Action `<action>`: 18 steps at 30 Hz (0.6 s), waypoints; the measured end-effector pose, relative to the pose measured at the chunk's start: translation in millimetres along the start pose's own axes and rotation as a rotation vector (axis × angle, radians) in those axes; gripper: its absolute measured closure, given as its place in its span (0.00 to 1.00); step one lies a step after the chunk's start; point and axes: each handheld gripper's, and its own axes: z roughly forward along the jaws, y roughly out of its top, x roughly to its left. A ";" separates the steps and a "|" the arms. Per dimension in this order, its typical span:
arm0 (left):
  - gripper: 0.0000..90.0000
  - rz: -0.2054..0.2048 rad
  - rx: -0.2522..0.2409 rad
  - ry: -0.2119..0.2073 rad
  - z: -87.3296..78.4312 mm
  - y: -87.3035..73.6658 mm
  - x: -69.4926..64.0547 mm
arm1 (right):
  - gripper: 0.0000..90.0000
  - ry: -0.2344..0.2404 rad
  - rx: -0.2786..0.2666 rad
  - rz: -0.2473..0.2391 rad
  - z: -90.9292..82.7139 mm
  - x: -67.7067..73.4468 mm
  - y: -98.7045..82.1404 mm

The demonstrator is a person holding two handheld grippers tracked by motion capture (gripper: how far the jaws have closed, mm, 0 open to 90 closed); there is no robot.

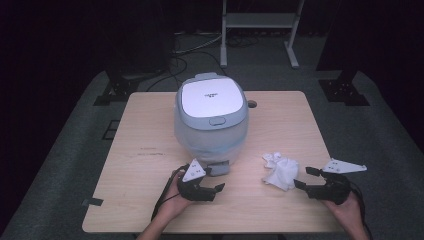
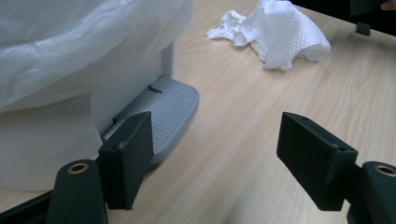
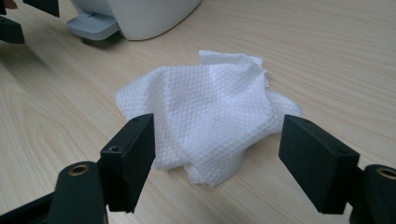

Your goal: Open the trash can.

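A white pedal bin with a grey-rimmed shut lid and a clear liner stands mid-table. Its grey foot pedal sticks out at the front. My left gripper is open just in front of the pedal; its left jaw is close beside the pedal's edge, and nothing is between the jaws. A crumpled white paper towel lies to the right of the bin. My right gripper is open right behind the towel, which sits just past the jaws' tips.
The wooden table has bare room left of the bin. A small round hole sits behind the bin. Beyond the table, a metal stand and cables are on the dark floor.
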 end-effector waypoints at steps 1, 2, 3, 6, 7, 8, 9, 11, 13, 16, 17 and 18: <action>0.33 -0.007 -0.001 -0.001 0.8 0.6 -0.2 | 0.29 0.002 -0.002 0.004 -0.4 -0.2 -0.1; 0.36 -0.004 0.002 -0.001 1.5 1.4 -0.3 | 0.29 0.002 -0.003 0.004 -0.5 -0.3 -0.1; 0.36 0.004 -0.005 -0.001 2.7 1.8 -0.5 | 0.29 0.003 -0.003 0.003 -0.6 -0.3 -0.1; 0.42 0.018 -0.002 0.012 5.6 2.8 0.5 | 0.29 0.007 0.001 -0.002 0.2 -0.2 -0.3; 0.44 0.013 0.001 0.010 6.2 3.2 1.5 | 0.29 0.005 0.002 -0.006 0.4 -0.2 -0.4; 0.47 0.009 0.003 0.011 7.6 3.2 2.4 | 0.29 0.006 0.003 -0.006 0.4 -0.2 -0.4; 0.49 0.016 0.015 0.020 8.5 3.5 3.3 | 0.29 0.006 0.002 -0.006 0.3 -0.1 -0.3; 0.54 0.007 0.017 0.030 10.5 4.1 6.1 | 0.29 0.007 -0.003 -0.001 -0.2 0.0 -0.1; 0.60 0.007 0.015 0.033 11.1 4.3 6.7 | 0.29 0.008 -0.004 0.001 -0.6 -0.4 0.0; 0.61 0.004 0.013 0.038 13.6 4.7 9.6 | 0.29 0.006 -0.001 0.000 -0.6 -0.7 -0.1; 0.62 0.001 0.014 0.040 13.8 4.9 10.2 | 0.29 0.000 -0.003 -0.005 -1.1 -0.9 0.2; 0.64 -0.003 0.015 0.041 14.9 5.0 11.2 | 0.29 -0.001 -0.007 -0.007 -1.6 -1.2 0.3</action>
